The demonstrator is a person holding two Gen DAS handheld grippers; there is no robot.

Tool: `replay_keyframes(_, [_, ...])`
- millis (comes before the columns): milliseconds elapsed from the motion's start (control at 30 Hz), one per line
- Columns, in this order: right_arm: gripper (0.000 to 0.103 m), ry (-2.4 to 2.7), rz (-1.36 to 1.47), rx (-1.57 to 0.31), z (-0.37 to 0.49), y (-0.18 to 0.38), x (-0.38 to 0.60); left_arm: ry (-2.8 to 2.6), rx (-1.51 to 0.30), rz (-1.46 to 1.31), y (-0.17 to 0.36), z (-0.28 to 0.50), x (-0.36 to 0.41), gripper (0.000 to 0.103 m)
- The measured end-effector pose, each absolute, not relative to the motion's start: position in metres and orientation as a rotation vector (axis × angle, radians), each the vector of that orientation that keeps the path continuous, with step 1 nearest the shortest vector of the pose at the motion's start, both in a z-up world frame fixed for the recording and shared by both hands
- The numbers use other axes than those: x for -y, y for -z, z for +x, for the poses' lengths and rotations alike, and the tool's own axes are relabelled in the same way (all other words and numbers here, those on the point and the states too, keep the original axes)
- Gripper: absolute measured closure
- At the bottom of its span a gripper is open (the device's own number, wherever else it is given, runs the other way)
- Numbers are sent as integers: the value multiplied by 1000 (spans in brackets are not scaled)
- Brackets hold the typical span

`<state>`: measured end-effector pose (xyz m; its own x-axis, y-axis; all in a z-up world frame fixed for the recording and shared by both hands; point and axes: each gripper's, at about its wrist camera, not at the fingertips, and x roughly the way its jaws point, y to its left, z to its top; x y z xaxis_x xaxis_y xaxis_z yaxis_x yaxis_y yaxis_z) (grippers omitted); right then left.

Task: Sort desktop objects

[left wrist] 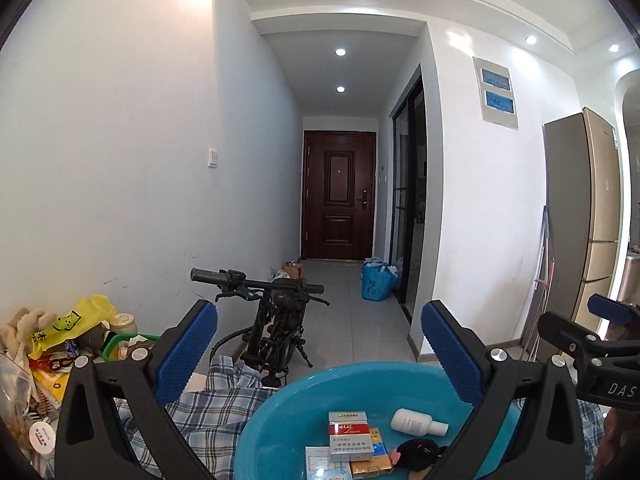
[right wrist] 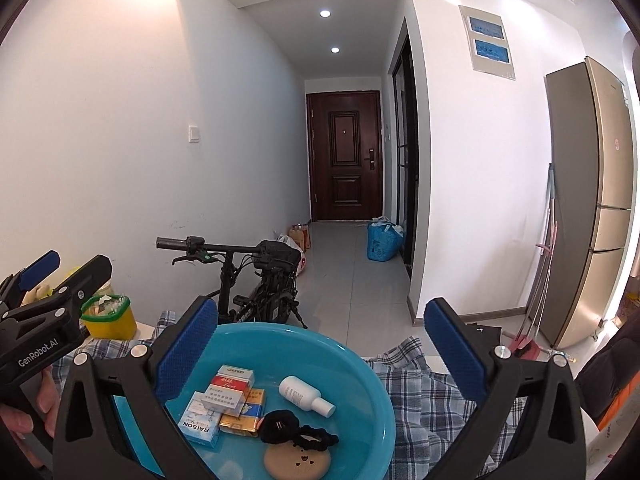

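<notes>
Inventory by count, places given from the fingers of the right wrist view.

- Blue basin (right wrist: pixel 360 364): 1, low between the fingers.
- Boxes in the basin: 3, stacked just right of the left finger: red-and-white cigarette pack (right wrist: pixel 230 390), yellow pack (right wrist: pixel 246 416), white-and-blue RAISON box (right wrist: pixel 200 420).
- White bottle (right wrist: pixel 306 396): 1, lying midway between the fingers.
- Black hair tie (right wrist: pixel 298 430): 1.
- Tan round item (right wrist: pixel 298 460): 1, nearest the camera.
- Yellow tub (right wrist: pixel 108 316): 1, left of the left finger.
- Plaid cloth (right wrist: pixel 424 396): 1, beneath the basin.
</notes>
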<state>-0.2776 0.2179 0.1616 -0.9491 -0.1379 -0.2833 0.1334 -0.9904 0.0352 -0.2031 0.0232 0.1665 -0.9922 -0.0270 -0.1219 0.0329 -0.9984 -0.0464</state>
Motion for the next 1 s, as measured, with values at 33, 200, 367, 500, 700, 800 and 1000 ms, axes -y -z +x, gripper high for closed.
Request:
replay_keyframes(33, [0,2968,443,28,-278,-160,-219,3109,-88,171,-166,-200,-22,0])
replay_keyframes(200, [0,2973,483,-23,-284,-153,-220,3122,-19,196,-162,-195,-22,0])
replay_keyframes(367, [0,2983,467,-34,-281,-153,-224,3122,-47,184,-163,-190,-16,0])
replay_keyframes(500, [0,2998,441,-58,-277,-154,-225,3127,-35,197,-164,-187,-16,0])
replay_keyframes(700, [0,2992,388,22,-267,-164,-229,3101,-59,141,-174,-174,-16,0])
replay_keyframes(800, [0,2983,395,12,-260,-168,-230,3099,-19,153,-178,-162,-18,0])
replay_keyframes(1000, [0,2981,386,1,-234,-175,-233,3092,1,178,-184,-131,-21,0])
